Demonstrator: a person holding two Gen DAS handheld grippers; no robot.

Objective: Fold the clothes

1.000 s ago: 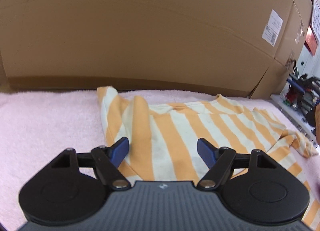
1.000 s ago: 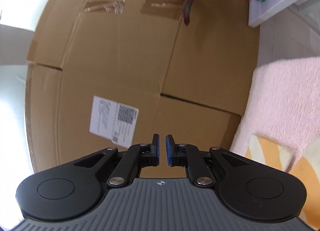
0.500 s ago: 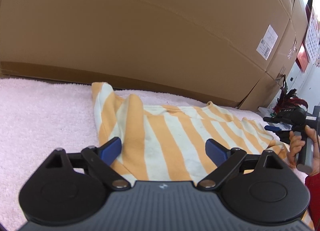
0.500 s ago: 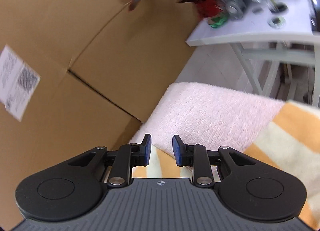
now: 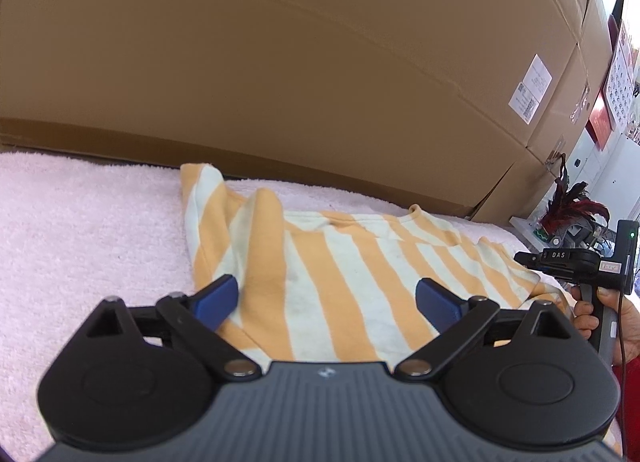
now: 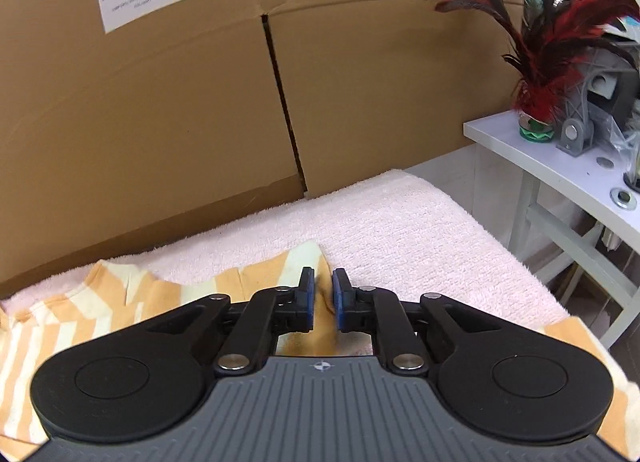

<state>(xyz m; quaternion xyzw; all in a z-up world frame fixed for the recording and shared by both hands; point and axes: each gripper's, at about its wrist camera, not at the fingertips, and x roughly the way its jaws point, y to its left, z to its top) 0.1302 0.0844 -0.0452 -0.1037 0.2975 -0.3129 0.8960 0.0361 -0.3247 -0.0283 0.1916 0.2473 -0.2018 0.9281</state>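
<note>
Since a second ago our right gripper has swung down from the cardboard box onto the striped shirt on the pink towel, jaws closing on a sleeve fold; left gripper widening, nothing clamped; next: left grabs its sleeve.

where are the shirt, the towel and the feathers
shirt point(image 5: 340, 262), left wrist view, striped middle of the body
towel point(image 6: 420, 222), right wrist view, bare pink part right of the shirt
feathers point(image 6: 560, 46), right wrist view, red plumes
</note>
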